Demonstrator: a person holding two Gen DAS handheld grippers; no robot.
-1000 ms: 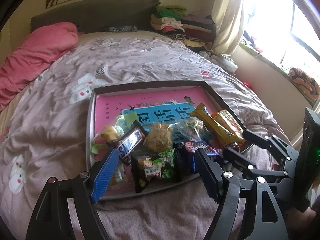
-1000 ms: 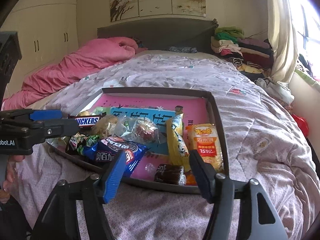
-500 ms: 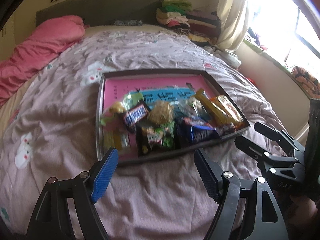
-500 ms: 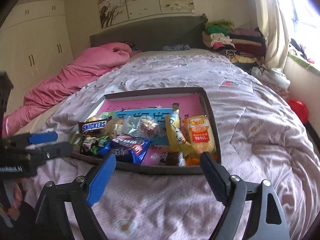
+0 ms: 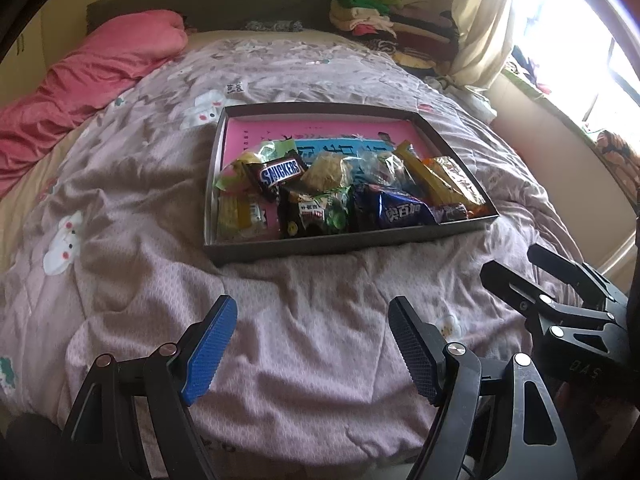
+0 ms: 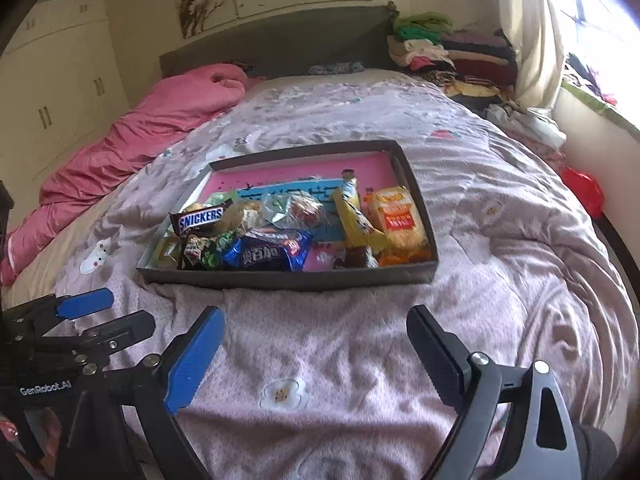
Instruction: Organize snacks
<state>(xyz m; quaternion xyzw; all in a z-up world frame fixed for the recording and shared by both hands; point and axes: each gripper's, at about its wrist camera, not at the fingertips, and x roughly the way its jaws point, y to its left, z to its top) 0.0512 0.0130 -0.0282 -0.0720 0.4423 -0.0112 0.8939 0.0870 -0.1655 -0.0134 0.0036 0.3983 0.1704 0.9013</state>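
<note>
Lying beyond both empty grippers (right gripper (image 6: 314,354) opening), snack tray (image 6: 288,278).

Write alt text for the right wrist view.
A shallow dark tray of wrapped snacks, a Snickers bar among them, sits on a pink-grey quilt on a bed. In the foreground the right gripper is empty, its fingers opening above the quilt short of the tray; the left gripper shows at lower left.

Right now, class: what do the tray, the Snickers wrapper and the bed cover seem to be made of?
Tray: probably cardboard; thin, matte dark walls with sharp folded corners.
Snickers wrapper: glossy plastic film; crinkled, catching light.
Bed cover: soft woven fabric, likely quilted; matte, with wrinkles and stitched ripples.
</note>
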